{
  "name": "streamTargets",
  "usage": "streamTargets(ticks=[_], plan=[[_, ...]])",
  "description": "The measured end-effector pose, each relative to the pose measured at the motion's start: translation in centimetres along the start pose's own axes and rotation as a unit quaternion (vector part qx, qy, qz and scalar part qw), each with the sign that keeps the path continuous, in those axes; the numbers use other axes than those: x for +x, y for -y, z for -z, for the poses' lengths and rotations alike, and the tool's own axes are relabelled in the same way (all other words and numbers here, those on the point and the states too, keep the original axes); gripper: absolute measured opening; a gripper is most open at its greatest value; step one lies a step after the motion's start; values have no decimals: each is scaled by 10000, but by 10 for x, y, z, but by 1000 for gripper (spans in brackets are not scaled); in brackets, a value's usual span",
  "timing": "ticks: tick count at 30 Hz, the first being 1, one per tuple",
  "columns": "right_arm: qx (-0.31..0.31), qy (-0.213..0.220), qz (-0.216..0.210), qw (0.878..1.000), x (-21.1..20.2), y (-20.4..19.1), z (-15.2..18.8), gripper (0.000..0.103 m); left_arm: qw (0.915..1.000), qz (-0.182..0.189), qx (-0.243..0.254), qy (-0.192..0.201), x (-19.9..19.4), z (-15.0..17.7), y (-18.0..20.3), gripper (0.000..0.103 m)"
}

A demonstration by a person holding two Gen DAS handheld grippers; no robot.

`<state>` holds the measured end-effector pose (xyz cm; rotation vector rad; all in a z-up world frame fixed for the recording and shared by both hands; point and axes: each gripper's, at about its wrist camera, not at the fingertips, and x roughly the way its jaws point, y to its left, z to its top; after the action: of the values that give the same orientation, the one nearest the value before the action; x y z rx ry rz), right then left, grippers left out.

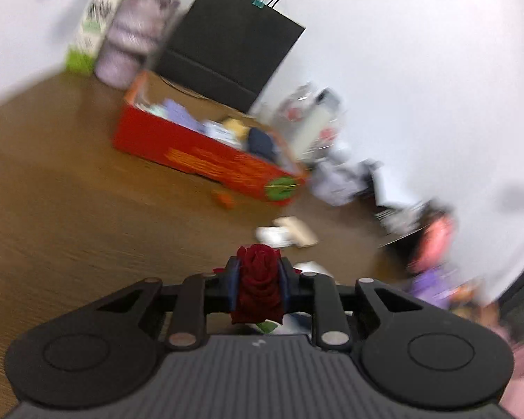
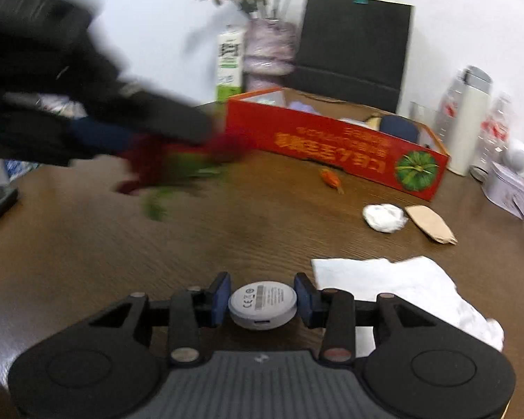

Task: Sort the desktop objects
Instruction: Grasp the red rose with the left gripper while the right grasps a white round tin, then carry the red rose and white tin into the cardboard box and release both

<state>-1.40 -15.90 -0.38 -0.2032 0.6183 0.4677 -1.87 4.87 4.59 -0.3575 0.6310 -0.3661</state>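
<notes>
My left gripper [image 1: 260,288] is shut on a dark red rose [image 1: 260,293] and holds it above the brown table, short of the red cardboard box [image 1: 199,153]. In the right wrist view that gripper shows blurred at the left, with the rose [image 2: 223,146] and its green stem hanging over the table. My right gripper [image 2: 262,300] is shut on a round white disc device [image 2: 262,303], low over the table. The red box [image 2: 332,146] holds several items.
Behind the box stand a black paper bag [image 2: 353,52], a vase of flowers [image 2: 269,49] and a green-white carton [image 2: 230,66]. Bottles [image 2: 471,118] stand at right. On the table lie a small orange item [image 2: 330,178], a crumpled white wad [image 2: 384,217], a brown paper piece [image 2: 431,224] and a white tissue [image 2: 401,286].
</notes>
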Motion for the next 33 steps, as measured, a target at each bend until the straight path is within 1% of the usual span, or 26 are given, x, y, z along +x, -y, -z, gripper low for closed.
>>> streamTargets(ticks=[1,2,3,4,5,6,7,8,10,12,13,14,15,16,17,19,21,24,26,28,30,31,33], plan=[[118,34,-15,9999,-2,4,1,41,9990,-344,270,-5,3,5,3,24],[193,2,-33,9998,-2,6,3,44,9962,-678,545,-16,4,12,6,25],[237,-65,-43,9997,-2,6,3,49,9913,-993,858,-36,7,23,10,26],[269,-87,-73,9996,-5,7,6,52,9874,-1154,1078,-60,9,31,12,30],[308,-68,-99,9995,-8,8,8,53,9841,-1275,1236,-41,8,39,14,44],[344,-89,-112,9993,-10,8,10,53,9815,-1387,1321,47,7,47,15,56],[363,-114,-130,9992,-11,7,11,53,9806,-1425,1345,111,6,52,16,74],[359,-84,-150,9992,-15,5,15,53,9811,-1356,1373,150,6,56,15,82],[359,-34,-146,9992,-18,2,18,53,9829,-1215,1378,83,7,61,13,82],[443,-16,-131,9989,-15,4,14,52,9832,-1323,1258,-41,13,62,8,81],[491,-14,-106,9987,-15,4,14,52,9834,-1377,1179,-84,15,62,6,78],[511,-19,-71,9987,-14,4,13,52,9844,-1384,1082,-87,15,62,1,71],[500,-32,-28,9987,-12,3,11,50,9861,-1370,936,-102,16,62,-4,62],[476,-42,15,9989,-10,1,10,39,9866,-1389,851,-76,14,62,-7,47],[458,-43,45,9989,-8,0,6,38,9869,-1394,811,-38,10,61,-9,41],[526,-110,-49,9985,-6,-1,2,38,9898,-1256,674,17,0,60,-12,36],[553,38,-141,9984,-17,-8,2,38,9918,-1145,546,158,-14,58,-10,36],[481,331,-149,9982,-38,-17,0,38,9923,-1086,500,319,-24,49,-6,35],[587,473,-240,9969,-48,-11,-11,38,9922,-1038,524,451,-25,30,-6,35],[707,650,-297,9949,-57,2,-32,38,9919,-993,579,538,-21,-4,-7,35],[764,847,-414,9926,-61,21,-64,38,9919,-889,677,605,-8,-52,-10,35],[744,957,-384,9919,-60,32,-83,38,9910,-949,706,634,3,-76,-12,35],[689,1062,-233,9917,-46,51,-120,38,9901,-1024,789,546,37,-124,-17,35]])
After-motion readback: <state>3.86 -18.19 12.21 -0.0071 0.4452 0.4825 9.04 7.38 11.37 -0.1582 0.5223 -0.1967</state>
